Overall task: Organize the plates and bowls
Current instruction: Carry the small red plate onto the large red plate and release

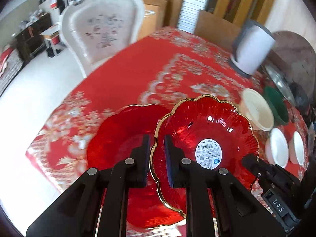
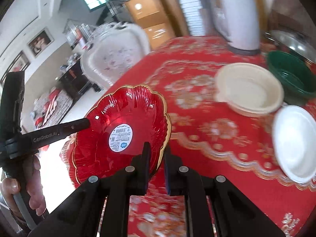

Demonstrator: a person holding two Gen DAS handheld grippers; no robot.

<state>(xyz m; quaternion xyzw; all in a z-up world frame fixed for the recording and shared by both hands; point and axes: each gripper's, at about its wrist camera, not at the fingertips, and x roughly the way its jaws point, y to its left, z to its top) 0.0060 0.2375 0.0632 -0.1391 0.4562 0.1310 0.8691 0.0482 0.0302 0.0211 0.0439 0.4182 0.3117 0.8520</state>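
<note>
Holding one red plate (image 1: 205, 138) between both: left hand-held gripper (image 1: 157, 158) pinches its gold rim on the near-left edge, right hand-held gripper (image 2: 157, 162) clamps the opposite edge, so both are closed on it. Plate is tilted, lifted off the tabletop (image 1: 126, 75). Second red plate (image 1: 118, 134) lies directly below and left of the left hand-held gripper, probable stacking target. Cream bowl (image 2: 248, 88), green bowl (image 2: 290, 75) and white bowl (image 2: 294, 140) sit ahead-right of the right hand-held gripper, well apart. Nothing blocks the drop.
</note>
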